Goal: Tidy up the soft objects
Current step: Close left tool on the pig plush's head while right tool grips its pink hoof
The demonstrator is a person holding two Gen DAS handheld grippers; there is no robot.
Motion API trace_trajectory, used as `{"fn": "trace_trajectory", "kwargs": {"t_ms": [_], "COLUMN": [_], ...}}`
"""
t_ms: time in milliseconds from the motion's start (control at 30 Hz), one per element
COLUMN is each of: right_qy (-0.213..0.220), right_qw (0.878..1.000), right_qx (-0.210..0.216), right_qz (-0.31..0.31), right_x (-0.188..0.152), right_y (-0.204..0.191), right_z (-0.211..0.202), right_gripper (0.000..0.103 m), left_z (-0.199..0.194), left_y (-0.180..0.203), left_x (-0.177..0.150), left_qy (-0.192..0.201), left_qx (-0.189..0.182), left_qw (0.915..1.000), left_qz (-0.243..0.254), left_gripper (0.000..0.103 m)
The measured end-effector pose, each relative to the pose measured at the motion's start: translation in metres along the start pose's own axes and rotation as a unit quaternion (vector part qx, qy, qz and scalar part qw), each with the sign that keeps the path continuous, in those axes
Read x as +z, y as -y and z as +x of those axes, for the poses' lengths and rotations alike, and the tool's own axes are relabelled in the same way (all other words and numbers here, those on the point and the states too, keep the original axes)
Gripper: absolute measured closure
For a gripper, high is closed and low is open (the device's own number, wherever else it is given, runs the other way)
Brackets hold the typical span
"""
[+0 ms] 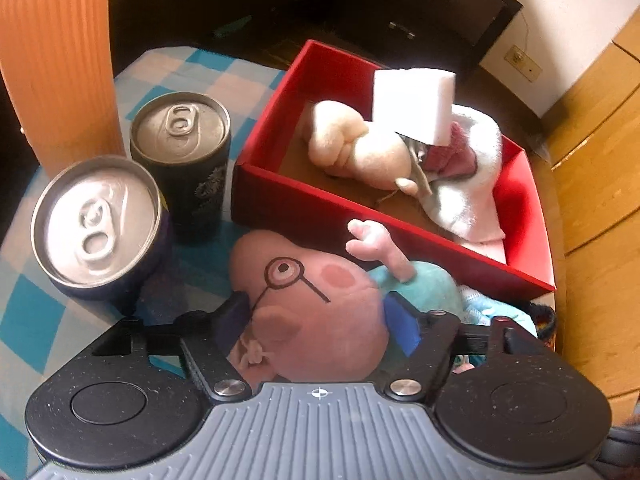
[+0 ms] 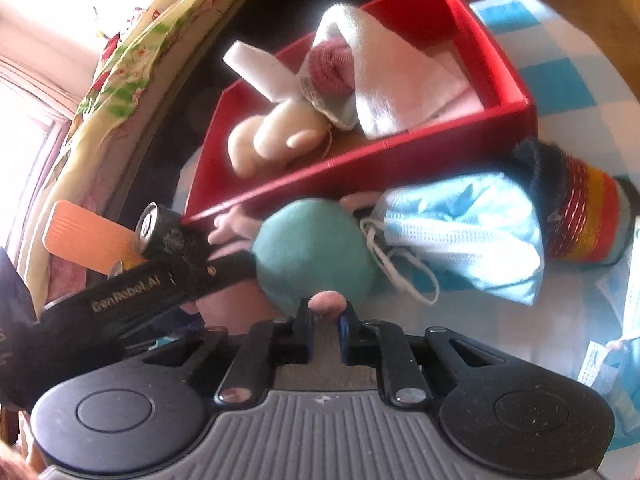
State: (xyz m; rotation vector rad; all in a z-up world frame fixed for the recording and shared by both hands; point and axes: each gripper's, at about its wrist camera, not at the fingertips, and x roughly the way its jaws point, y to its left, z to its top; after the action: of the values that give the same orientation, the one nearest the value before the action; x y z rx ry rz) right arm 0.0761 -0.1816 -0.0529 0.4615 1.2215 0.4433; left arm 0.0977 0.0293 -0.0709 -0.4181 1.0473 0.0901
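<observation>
A plush pig (image 1: 340, 280) with a pink head, drawn glasses and a teal body (image 2: 316, 248) lies on the checked cloth in front of the red box (image 1: 296, 208). My left gripper (image 1: 316, 312) is open, one finger on each side of the pig's head. My right gripper (image 2: 326, 308) is shut on a small pink limb at the bottom of the teal body. The red box (image 2: 360, 160) holds a cream plush toy (image 1: 352, 148), a white foam block (image 1: 412, 104) and a white sock (image 1: 472, 184) wrapped around something pink.
Two drink cans (image 1: 96, 224) (image 1: 180, 128) stand left of the pig, with an orange slatted piece (image 1: 60, 60) behind them. Blue face masks (image 2: 460, 232) and a striped knitted item (image 2: 580, 216) lie right of the pig. The cloth's edge and wooden floor (image 1: 592, 200) are beyond the box.
</observation>
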Motion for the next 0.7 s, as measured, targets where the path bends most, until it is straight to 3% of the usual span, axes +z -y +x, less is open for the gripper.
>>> {"fn": "trace_trajectory", "kwargs": {"t_ms": [100,467,700], "right_qy": [0.0,0.042,0.064], "right_qw": [1.0,0.997,0.996], "right_qx": [0.006,0.066,0.053], "right_qz": [-0.001,-0.006,-0.024], "right_x": [0.0,0.0,0.003], "right_y": [-0.001,-0.013,-0.023], "right_z": [-0.004,-0.053,-0.066], "right_gripper": [0.103,0.103,0.103], "left_z": [-0.006,-0.056,-0.062], "left_y": [0.002,0.005,0.014], "left_x": [-0.002,0.001,0.003], "left_qy": [0.001,0.051,0.062], "left_qx": [-0.003,-0.041,-0.033], "left_qw": [1.0,0.9977,0.9971], "left_qz": [0.008,0.017,0.03], "left_gripper": [0.038,0.039,0.039]}}
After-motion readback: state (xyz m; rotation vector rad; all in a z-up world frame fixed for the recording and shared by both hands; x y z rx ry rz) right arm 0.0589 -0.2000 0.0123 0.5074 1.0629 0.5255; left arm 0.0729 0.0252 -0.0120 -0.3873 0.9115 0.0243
